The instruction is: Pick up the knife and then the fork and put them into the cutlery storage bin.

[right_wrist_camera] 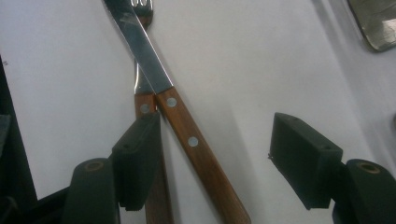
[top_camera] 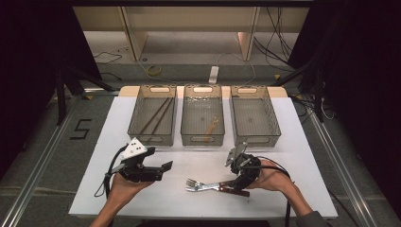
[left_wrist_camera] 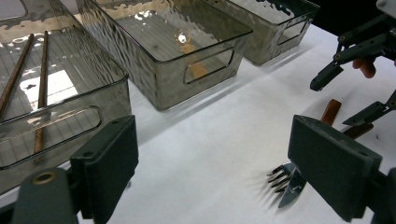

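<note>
A black "5" (top_camera: 81, 128) is marked on the floor at the left of the high view. Low in the right gripper view, the right gripper (right_wrist_camera: 215, 158) stands wide open, gripping nothing; the knife (right_wrist_camera: 187, 130), steel blade and riveted wooden handle, lies between its jaws, crossing the fork (right_wrist_camera: 140, 88) on the white table (right_wrist_camera: 261, 60). The left gripper (left_wrist_camera: 212, 163), also open and empty, hovers at lower left of the high view. Three ribbed translucent bins (top_camera: 202, 137) line the upper middle.
</note>
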Motion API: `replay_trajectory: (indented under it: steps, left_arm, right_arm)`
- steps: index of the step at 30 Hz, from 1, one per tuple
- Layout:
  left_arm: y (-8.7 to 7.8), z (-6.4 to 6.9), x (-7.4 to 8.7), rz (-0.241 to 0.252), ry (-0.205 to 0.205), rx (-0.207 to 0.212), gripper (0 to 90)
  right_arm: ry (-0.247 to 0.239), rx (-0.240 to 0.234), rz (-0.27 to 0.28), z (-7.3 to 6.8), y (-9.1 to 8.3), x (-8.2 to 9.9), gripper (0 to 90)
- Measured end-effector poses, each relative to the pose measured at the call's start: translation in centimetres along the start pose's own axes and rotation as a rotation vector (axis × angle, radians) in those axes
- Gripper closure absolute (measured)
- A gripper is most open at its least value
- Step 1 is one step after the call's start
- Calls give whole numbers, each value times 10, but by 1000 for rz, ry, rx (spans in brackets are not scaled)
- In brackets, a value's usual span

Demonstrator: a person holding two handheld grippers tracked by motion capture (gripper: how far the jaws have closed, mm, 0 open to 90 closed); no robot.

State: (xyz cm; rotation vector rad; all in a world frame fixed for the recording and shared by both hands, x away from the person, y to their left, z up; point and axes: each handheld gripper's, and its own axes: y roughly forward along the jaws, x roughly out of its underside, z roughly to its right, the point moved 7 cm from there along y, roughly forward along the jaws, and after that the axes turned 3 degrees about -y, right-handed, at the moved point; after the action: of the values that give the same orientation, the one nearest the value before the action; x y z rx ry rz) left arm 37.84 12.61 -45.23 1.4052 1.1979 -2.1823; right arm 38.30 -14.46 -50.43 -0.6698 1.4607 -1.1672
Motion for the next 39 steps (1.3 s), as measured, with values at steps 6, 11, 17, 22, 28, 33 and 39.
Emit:
replay_trajectory:
  steps: [6, 11, 17, 22, 28, 33, 39]
  left_arm:
    - [0, 0, 0, -1, 2, 1, 156]
    - [0, 0, 0, -2, 4, -1, 156]
    - [0, 0, 0, -3, 5, -1, 156]
    - [0, 0, 0, -3, 5, -1, 156]
    - [1, 1, 0, -3, 5, 0, 156]
    - [1, 1, 0, -4, 4, -1, 156]
    - [1, 1, 1, -8, 8, -1, 156]
  right_arm:
    - [-35, -12, -31, -1, 4, 2, 412]
    - [-78, -24, -76, -2, 10, 5, 456]
    - [-98, -31, -109, -2, 16, 7, 529]
    - [-118, -42, -126, -5, 19, 7, 588]
    - [-138, -63, -135, -5, 20, 7, 641]
    - [-151, -85, -154, -5, 20, 6, 661]
    - [-188, -100, -183, -5, 21, 4, 680]
